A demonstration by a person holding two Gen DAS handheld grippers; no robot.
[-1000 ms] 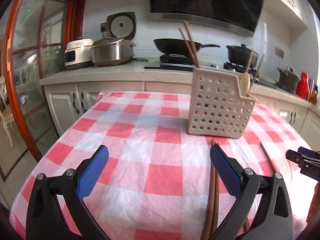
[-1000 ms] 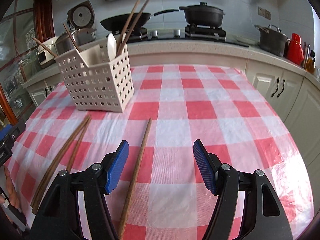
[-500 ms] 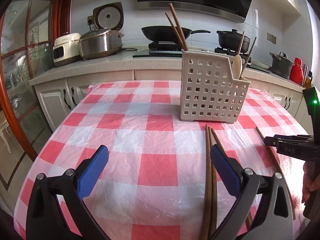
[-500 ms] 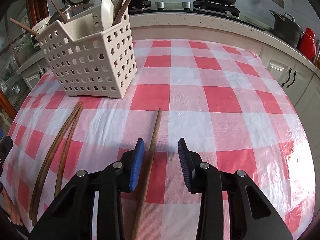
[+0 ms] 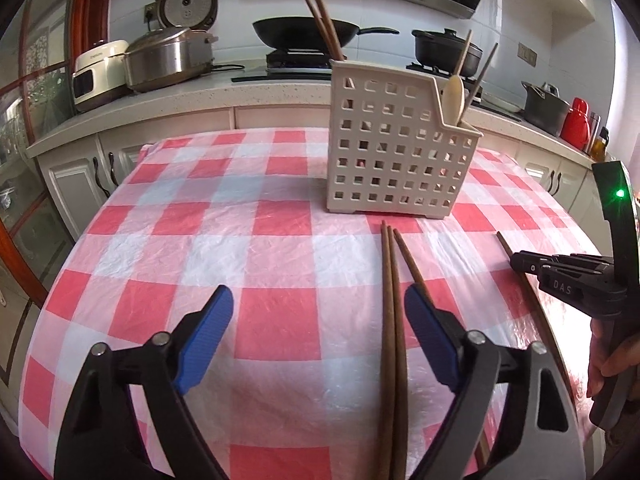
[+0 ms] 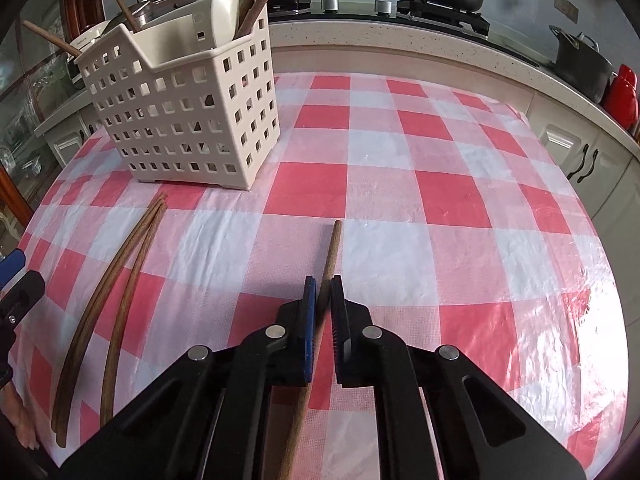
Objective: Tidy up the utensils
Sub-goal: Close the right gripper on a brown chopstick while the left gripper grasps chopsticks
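Your bench point(image 6: 460, 152) wears a red-and-white checked cloth, with the white perforated caddy point(image 6: 188, 120) standing toward its far side — chopsticks and a pale spoon upright inside. Three long brown chopsticks point(image 5: 394, 320) lie bunched between your left hand-held gripper point(image 5: 319, 312) pads, its jaws closing but untouching. Your right hand-held gripper point(image 6: 325, 296) pinches a single chopstick point(image 6: 333, 248) — slim, dark wood, flat on the cloth.

the basket point(image 6: 184, 120) stands on the surface point(image 6: 400, 200), chopsticks and a spoon point(image 6: 224, 10) upright in it. before it, to your left, three chopsticks point(image 6: 120, 264) lie together; to their right a single chopstick point(image 6: 332, 248) lies between your right tongs point(image 6: 325, 284).
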